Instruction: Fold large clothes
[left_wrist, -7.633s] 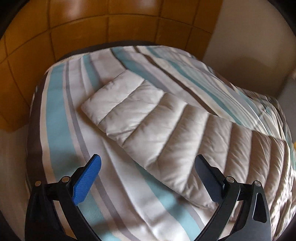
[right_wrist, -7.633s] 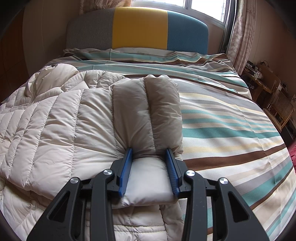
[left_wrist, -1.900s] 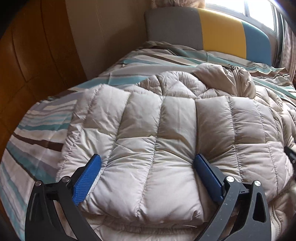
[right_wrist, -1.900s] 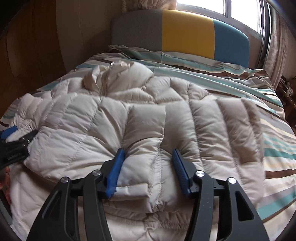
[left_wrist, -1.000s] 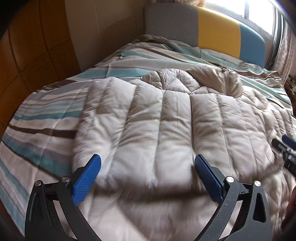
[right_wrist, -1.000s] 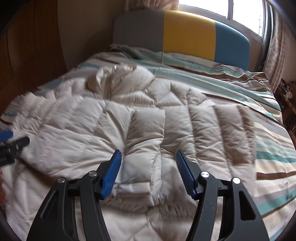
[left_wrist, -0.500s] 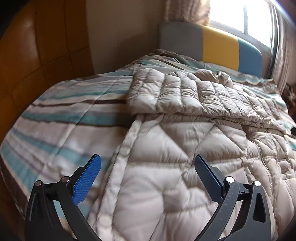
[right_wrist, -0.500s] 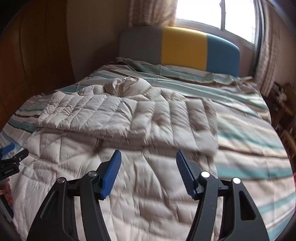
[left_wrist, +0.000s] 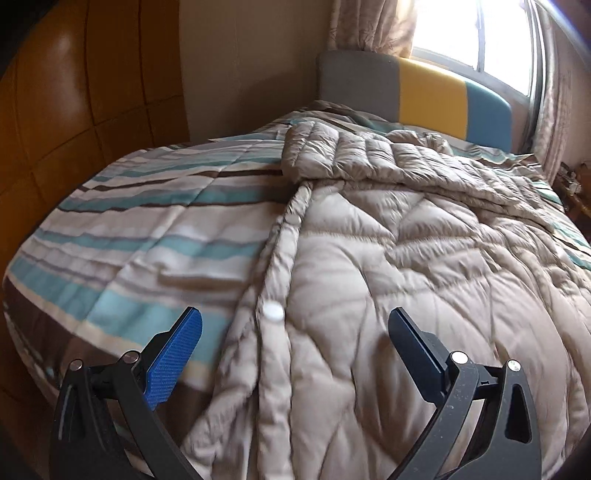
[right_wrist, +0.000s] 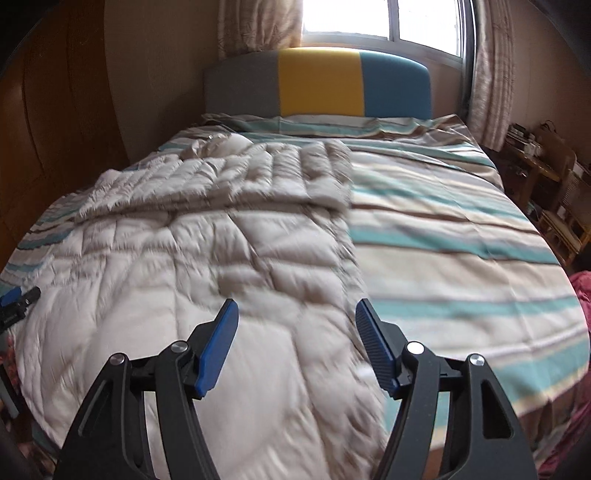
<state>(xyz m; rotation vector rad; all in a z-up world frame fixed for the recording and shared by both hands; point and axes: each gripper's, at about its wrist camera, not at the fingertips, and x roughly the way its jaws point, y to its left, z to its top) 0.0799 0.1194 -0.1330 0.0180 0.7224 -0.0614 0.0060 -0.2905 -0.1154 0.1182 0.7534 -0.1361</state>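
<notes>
A beige quilted puffer coat (left_wrist: 406, 258) lies spread on the striped bed cover (left_wrist: 147, 229), its sleeves (left_wrist: 369, 158) folded across the upper body near the headboard. A white snap button (left_wrist: 273, 312) shows on its left front edge. My left gripper (left_wrist: 295, 325) hovers open over the coat's lower left edge, holding nothing. In the right wrist view the coat (right_wrist: 221, 240) fills the left half of the bed. My right gripper (right_wrist: 297, 314) hangs over the coat's lower right edge; its jaws are opening and the pads press on nothing. The left gripper (right_wrist: 18, 299) shows at the far left.
A grey, yellow and blue headboard (right_wrist: 317, 81) stands under a bright window with curtains. Wooden wardrobe panels (left_wrist: 74, 110) line the left side. Wooden furniture (right_wrist: 546, 177) and a red cloth (right_wrist: 580, 295) stand right of the bed. The bed cover (right_wrist: 461, 240) is bare on the right.
Both grippers have drawn back toward the foot of the bed, so the folded sleeves now lie far off and the coat's lower part fills the view. The right jaws have widened a little.
</notes>
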